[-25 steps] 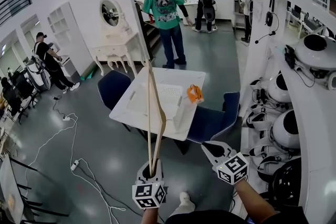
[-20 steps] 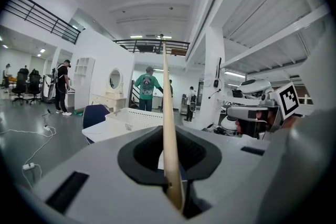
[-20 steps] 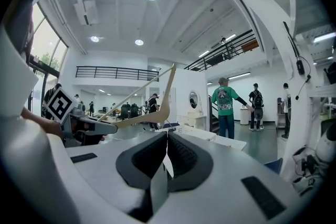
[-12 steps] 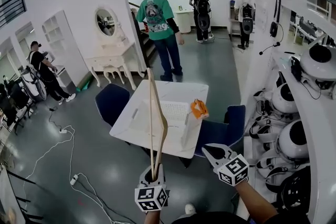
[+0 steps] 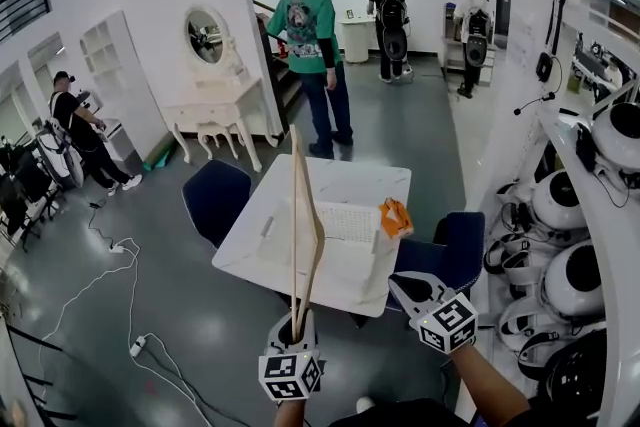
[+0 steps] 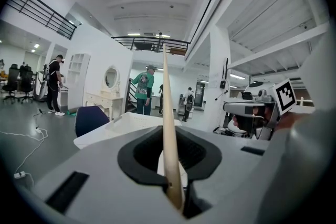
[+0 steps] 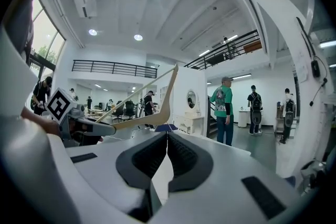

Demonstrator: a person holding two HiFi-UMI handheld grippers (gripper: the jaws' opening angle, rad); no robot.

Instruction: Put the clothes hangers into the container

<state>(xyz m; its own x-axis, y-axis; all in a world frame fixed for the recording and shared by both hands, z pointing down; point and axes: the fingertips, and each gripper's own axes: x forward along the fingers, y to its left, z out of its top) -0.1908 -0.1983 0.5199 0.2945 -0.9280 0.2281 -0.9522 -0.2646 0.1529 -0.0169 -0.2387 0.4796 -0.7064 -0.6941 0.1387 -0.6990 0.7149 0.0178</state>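
Observation:
A wooden clothes hanger [image 5: 298, 235] stands nearly upright, its lower end clamped in my left gripper [image 5: 293, 323], which is shut on it. In the left gripper view the hanger [image 6: 169, 128] rises straight up from between the black pads. Ahead of it a white slatted container [image 5: 350, 211] sits on a white table [image 5: 245, 250]. My right gripper [image 5: 402, 285] hovers to the right near the table's front edge, jaws shut with nothing between them [image 7: 167, 136]. From the right gripper view the hanger [image 7: 152, 107] slants up to the left.
An orange object [image 5: 396, 217] hangs at the container's right edge. Blue chairs [image 5: 215, 195] stand at the table's left and right [image 5: 450, 250]. Cables [image 5: 120, 255] lie on the floor. A person in a green shirt [image 5: 312, 45] stands beyond the table. White robot heads [image 5: 575, 265] line shelves on the right.
The table and container have come a little nearer and shifted right in the head view. Both grippers keep their hold and spacing; the hanger stays upright.

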